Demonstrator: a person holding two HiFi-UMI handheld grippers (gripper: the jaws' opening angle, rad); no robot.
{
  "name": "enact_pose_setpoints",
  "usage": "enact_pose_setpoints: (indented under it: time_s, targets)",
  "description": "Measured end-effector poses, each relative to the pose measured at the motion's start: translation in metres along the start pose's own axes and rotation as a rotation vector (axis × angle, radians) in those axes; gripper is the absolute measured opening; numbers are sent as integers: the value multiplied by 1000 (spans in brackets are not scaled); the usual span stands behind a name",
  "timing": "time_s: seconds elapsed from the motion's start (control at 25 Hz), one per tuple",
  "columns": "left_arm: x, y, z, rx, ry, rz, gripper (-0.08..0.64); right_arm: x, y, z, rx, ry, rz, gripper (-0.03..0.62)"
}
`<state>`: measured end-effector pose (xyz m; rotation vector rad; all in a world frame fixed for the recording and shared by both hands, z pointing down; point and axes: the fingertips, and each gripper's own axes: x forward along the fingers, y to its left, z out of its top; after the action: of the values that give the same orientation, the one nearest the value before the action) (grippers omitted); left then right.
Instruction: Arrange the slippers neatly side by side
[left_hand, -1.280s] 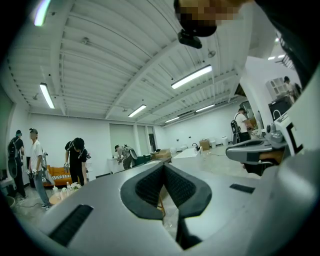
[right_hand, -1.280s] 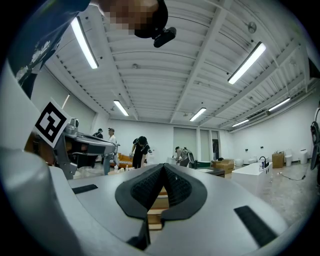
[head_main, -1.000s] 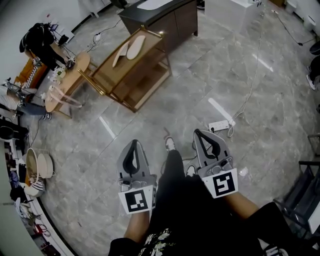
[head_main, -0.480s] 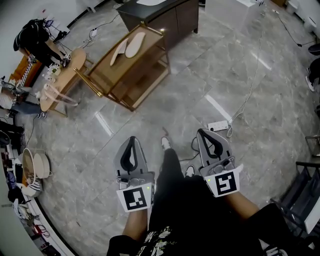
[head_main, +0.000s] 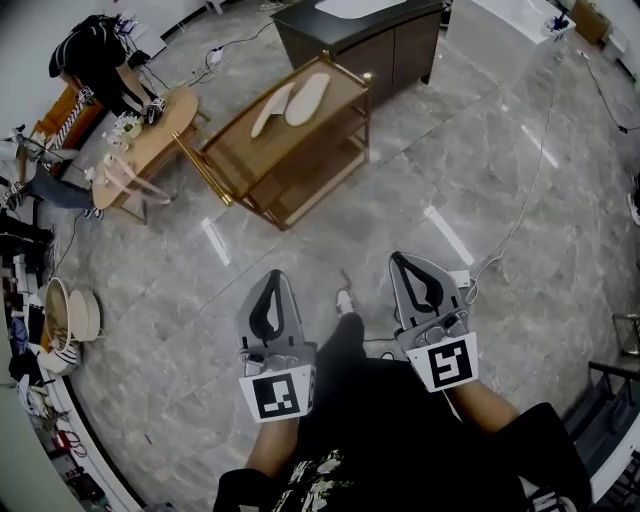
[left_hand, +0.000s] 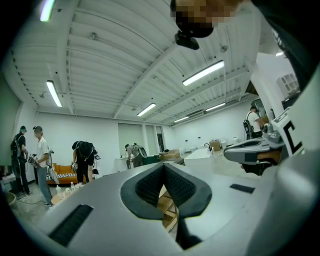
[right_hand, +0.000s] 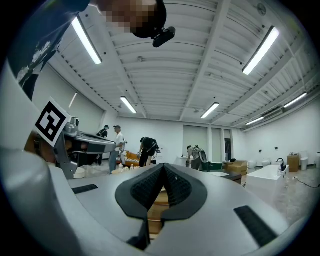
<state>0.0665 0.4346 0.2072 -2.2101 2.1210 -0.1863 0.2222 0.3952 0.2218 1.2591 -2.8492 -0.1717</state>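
Observation:
Two pale slippers (head_main: 272, 110) (head_main: 308, 98) lie at a slight angle to each other on the top of a wooden trolley (head_main: 330, 150), far ahead in the head view. Both grippers are held level above the floor, well short of the trolley. My left gripper (head_main: 276, 274) is shut with nothing between its pads, and my right gripper (head_main: 401, 258) is shut and empty too. In the left gripper view the closed left gripper (left_hand: 163, 165) lets a strip of the trolley's wood (left_hand: 165, 204) show below the pads. The right gripper view shows the shut right gripper (right_hand: 163, 165) the same way.
A dark cabinet (head_main: 372, 42) and a white unit (head_main: 500, 40) stand behind the trolley. A round wooden table (head_main: 140, 140) with people beside it is at the left. A power strip (head_main: 463, 277) with a cable lies on the floor by the right gripper. Baskets (head_main: 66, 320) sit at the far left.
The person has walked forward with both shut grippers. The trolley with the slippers now sits closer and further right in the head view.

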Motion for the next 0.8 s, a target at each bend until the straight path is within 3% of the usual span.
enact_pose_setpoints:
  time_s: [0.36, 0.8]
  targets:
    - [51, 50, 9, -3, -41, 10, 2, 73, 2, 13, -45, -14, 29, -9]
    - [113, 100, -6, -12, -61, -52, 2, 152, 0, 13, -74, -29, -12, -9]
